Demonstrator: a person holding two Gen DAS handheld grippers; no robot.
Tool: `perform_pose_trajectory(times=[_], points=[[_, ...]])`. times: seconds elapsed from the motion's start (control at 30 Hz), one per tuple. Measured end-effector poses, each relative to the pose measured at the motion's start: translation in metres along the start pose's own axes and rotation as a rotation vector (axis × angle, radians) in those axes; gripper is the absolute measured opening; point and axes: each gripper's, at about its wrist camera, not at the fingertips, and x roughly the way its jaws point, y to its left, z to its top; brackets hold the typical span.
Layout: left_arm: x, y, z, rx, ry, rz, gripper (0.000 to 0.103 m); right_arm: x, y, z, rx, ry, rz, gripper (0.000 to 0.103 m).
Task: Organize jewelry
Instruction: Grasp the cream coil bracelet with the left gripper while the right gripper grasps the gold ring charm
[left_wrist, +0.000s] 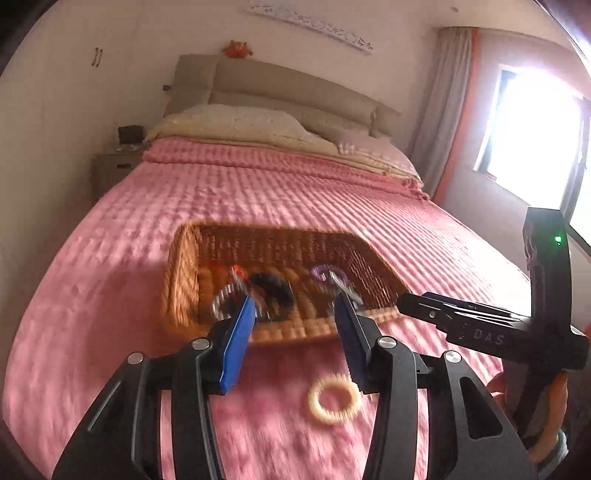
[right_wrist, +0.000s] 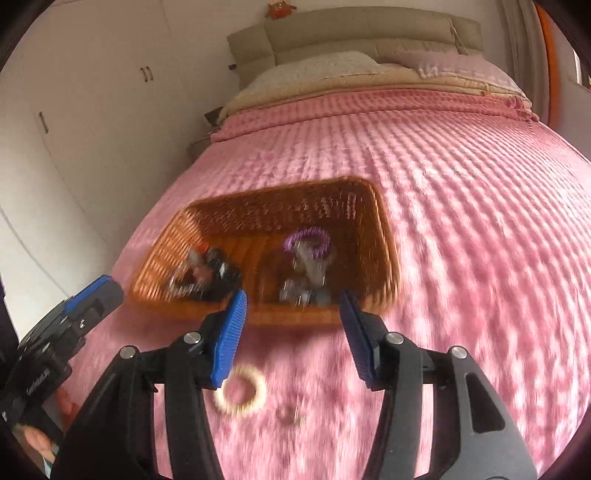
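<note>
A wicker basket (left_wrist: 184, 266) (right_wrist: 384, 236) sits on the pink bedspread and holds several pieces: a black bracelet (left_wrist: 275, 291) (right_wrist: 221, 278), a silver one (left_wrist: 223, 301) and a purple one (left_wrist: 319, 274) (right_wrist: 308, 238). A cream bead bracelet (left_wrist: 334, 402) (right_wrist: 242, 395) lies on the bedspread in front of the basket, with a small ring (right_wrist: 290, 413) beside it. My left gripper (left_wrist: 295, 317) is open and empty above the basket's near rim. My right gripper (right_wrist: 293, 314) is open and empty, just behind the cream bracelet; it also shows in the left wrist view (left_wrist: 458, 317).
The bed (left_wrist: 258, 192) fills the view, with pillows (left_wrist: 236, 122) and a headboard at the far end. A nightstand (left_wrist: 114, 166) stands at the left, a bright window (left_wrist: 535, 136) at the right. Wardrobe doors (right_wrist: 74, 129) line the left wall.
</note>
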Motion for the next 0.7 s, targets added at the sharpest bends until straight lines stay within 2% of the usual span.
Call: perform_pose_trajectory(times=[0.23,0.33,0.37,0.53,0.7], points=[[0.005,-0.002,-0.043,-0.004,0.109,-0.011,0.043,0.007,0.001,-0.061,-0.033,0.078,-0.036,0.049],[0.014,-0.001,-0.058,-0.014,0.144,-0.03,0.043,0.013,-0.002,-0.08,-0.045,0.08,-0.057,0.047],[0.02,0.0,-0.063,-0.02,0.167,-0.038,0.043,0.014,-0.002,-0.084,-0.052,0.077,-0.058,0.04],[0.042,-0.001,-0.065,-0.018,0.247,-0.064,0.04,0.017,-0.001,-0.084,-0.068,0.063,-0.054,0.031],[0.069,-0.005,-0.058,-0.025,0.307,-0.089,0.038,0.027,0.002,-0.083,-0.071,0.092,-0.048,0.03]])
